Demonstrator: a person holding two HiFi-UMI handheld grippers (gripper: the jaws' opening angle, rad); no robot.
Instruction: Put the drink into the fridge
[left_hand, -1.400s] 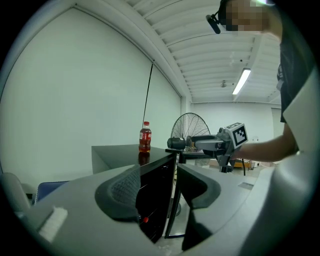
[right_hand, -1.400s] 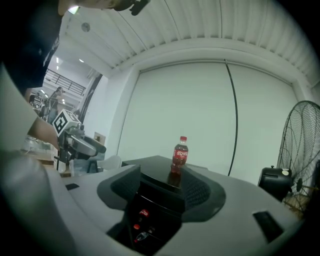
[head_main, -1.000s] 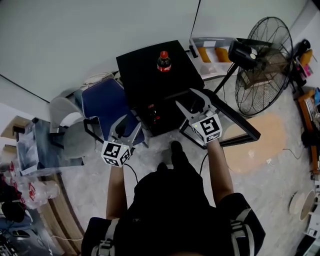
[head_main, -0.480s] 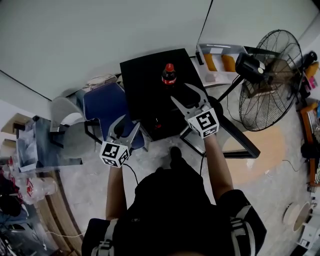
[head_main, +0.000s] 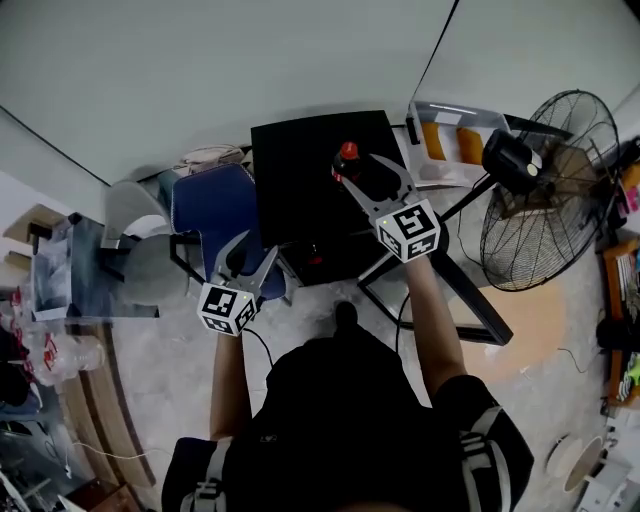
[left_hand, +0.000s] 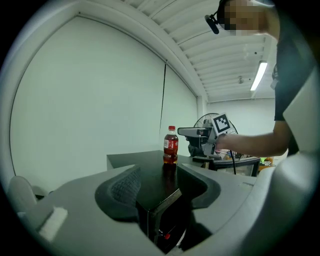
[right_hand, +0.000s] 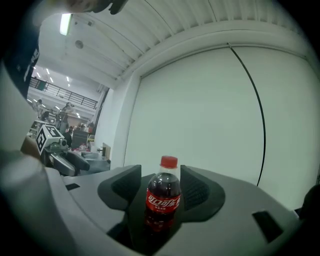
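Note:
A small cola bottle (head_main: 347, 152) with a red cap stands upright on top of the low black fridge (head_main: 300, 170). My right gripper (head_main: 357, 168) reaches level over the fridge top, open, with the bottle (right_hand: 163, 200) between its jaws and a gap at each pad (right_hand: 124, 186). My left gripper (head_main: 252, 248) hangs lower, before the fridge's front left corner (left_hand: 160, 210), open and empty. From the left gripper view the bottle (left_hand: 170, 145) is farther back, with the right gripper (left_hand: 197, 133) beside it.
A dark-framed panel (head_main: 470, 290), apparently the fridge's glass door, stands out to the right. A blue chair (head_main: 215, 210) and a grey seat (head_main: 150, 270) crowd the fridge's left. A large standing fan (head_main: 555, 190) and a white rack (head_main: 450, 140) are at the right.
My right gripper has travelled forward over the fridge top until its jaws flank the bottle. The left gripper has shifted only slightly near the front corner.

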